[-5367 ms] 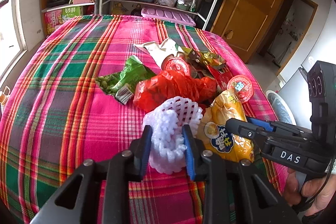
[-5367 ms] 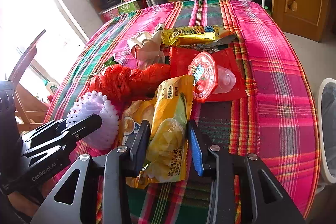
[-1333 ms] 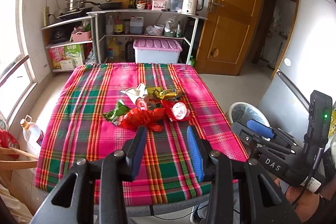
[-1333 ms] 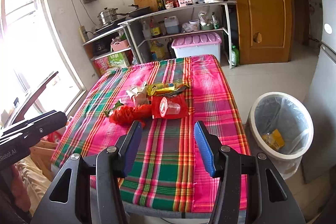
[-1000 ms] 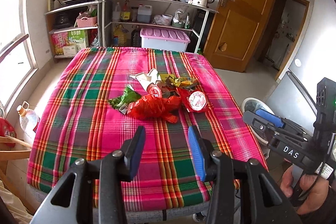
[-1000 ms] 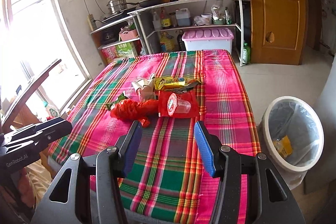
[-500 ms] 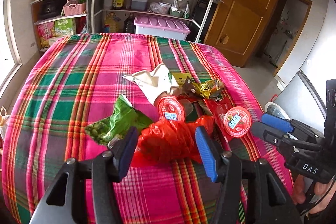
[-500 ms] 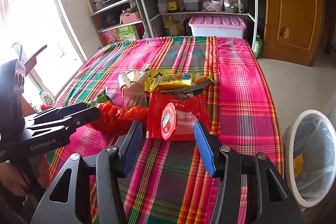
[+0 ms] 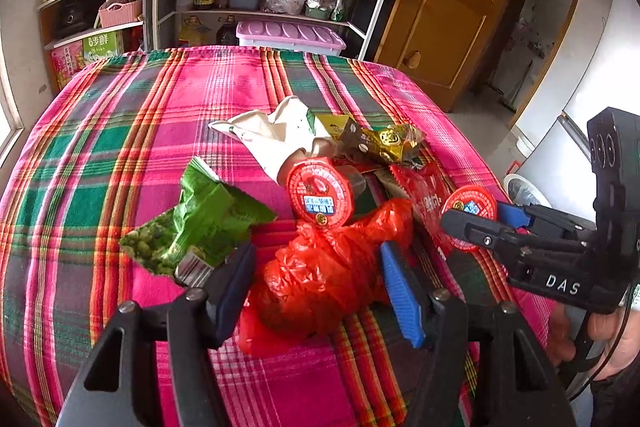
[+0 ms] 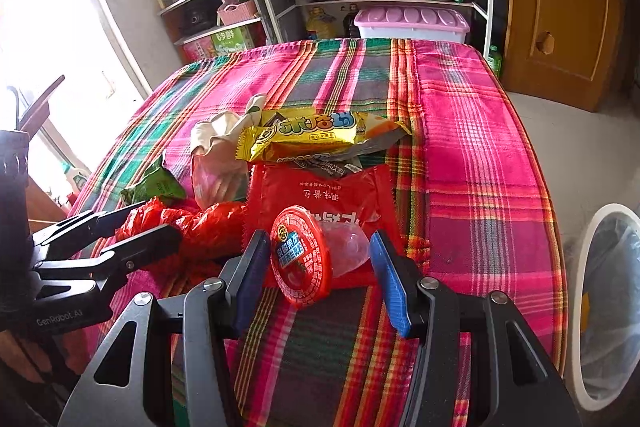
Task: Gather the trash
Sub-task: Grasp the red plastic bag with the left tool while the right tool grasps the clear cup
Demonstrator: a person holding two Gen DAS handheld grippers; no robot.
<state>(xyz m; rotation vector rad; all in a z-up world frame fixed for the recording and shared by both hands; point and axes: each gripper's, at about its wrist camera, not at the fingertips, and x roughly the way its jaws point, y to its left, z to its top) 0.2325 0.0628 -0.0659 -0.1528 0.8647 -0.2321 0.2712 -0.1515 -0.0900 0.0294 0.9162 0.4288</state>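
Observation:
A pile of trash lies on the plaid-clothed table (image 9: 120, 147). My left gripper (image 9: 320, 283) straddles a crumpled red plastic bag (image 9: 320, 267); its jaws are opening and the pads stand just clear of the bag. My right gripper (image 10: 320, 279) is open around a clear jelly cup with a red lid (image 10: 300, 263) that lies on its side on a flat red packet (image 10: 320, 195). The pads do not touch the cup. In each view the other gripper also shows: the right gripper (image 9: 472, 227) and the left gripper (image 10: 132, 231).
More trash: a green pea bag (image 9: 200, 223), a second red-lidded cup (image 9: 320, 195), a white wrapper (image 9: 280, 135), a gold wrapper (image 9: 380, 139), a yellow snack wrapper (image 10: 312, 135). A lined white bin (image 10: 600, 307) stands on the floor, right of the table. Shelves stand behind.
Both grippers came down and forward from above the table's near edge onto the pile. The left jaws widened around the red bag. The foam net and yellow bag are gone from the table.

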